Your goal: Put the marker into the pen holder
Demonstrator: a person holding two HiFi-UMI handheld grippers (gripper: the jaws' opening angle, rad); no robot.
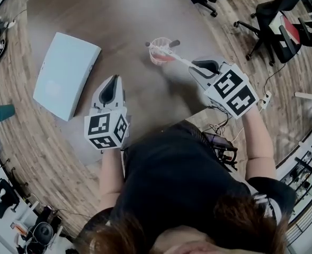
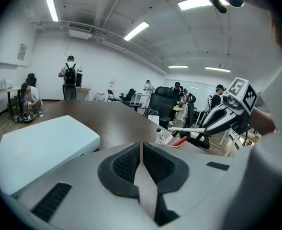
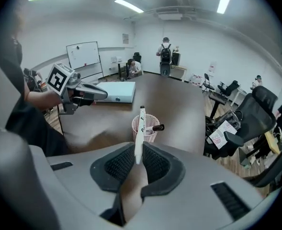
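My right gripper (image 1: pixel 199 67) is shut on a white marker (image 1: pixel 171 56) at its near end. The marker lies almost level, and its far tip reaches over the pink mesh pen holder (image 1: pixel 161 51) on the brown table (image 1: pixel 124 15). In the right gripper view the marker (image 3: pixel 140 131) sticks up from between the pads, with the holder (image 3: pixel 147 128) just beyond it. The holder has a dark-capped pen (image 3: pixel 156 127) in it. My left gripper (image 1: pixel 112 84) hovers to the left of the holder, shut on nothing. In its own view the left gripper (image 2: pixel 141 150) faces the holder (image 2: pixel 167 138).
A light blue flat box (image 1: pixel 65 74) lies on the table's left part. Black office chairs (image 1: pixel 275 15) stand beyond the table's right edge. A teal cup (image 1: pixel 5 111) sits on the wooden floor at the left. Several people are far off across the room.
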